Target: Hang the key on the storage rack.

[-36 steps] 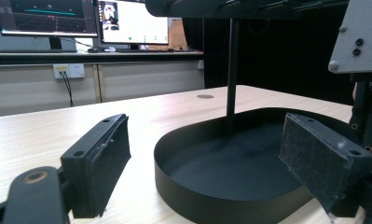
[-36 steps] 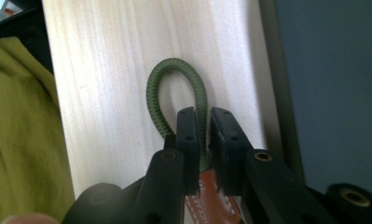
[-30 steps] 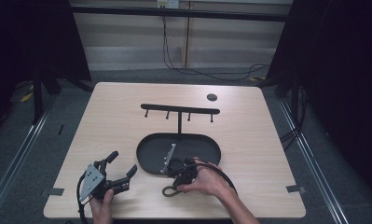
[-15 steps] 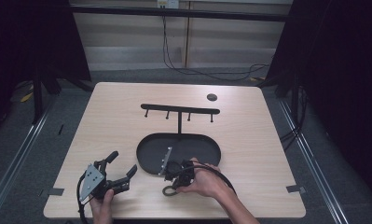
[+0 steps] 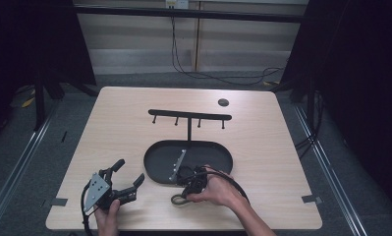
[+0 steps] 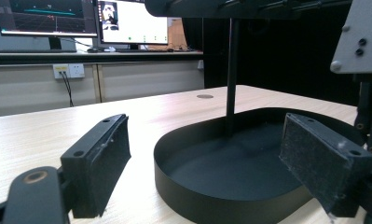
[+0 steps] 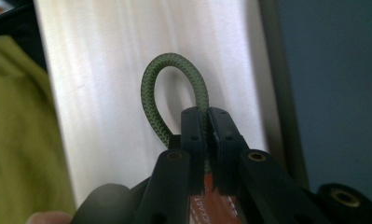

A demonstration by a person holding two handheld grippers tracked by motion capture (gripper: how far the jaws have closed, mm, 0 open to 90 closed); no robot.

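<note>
Since the earlier frame almost nothing shifts on the tabletop (image 5: 134, 118): both hands hold their places, and only the right gripper (image 5: 196, 183) has just been closing its jaws, which now pinch one side of the green cord loop (image 7: 174, 88). We see that loop lying just off the near rim of the black tray (image 5: 154, 167), under the right hand, its rounded end pointing away from the jaws toward the near edge. The hook rack (image 5: 189, 115) stands beyond the tray, so we judge the loop must travel up and away. Our left gripper (image 5: 127, 183) rests nearby, jaws wide apart and empty
</note>
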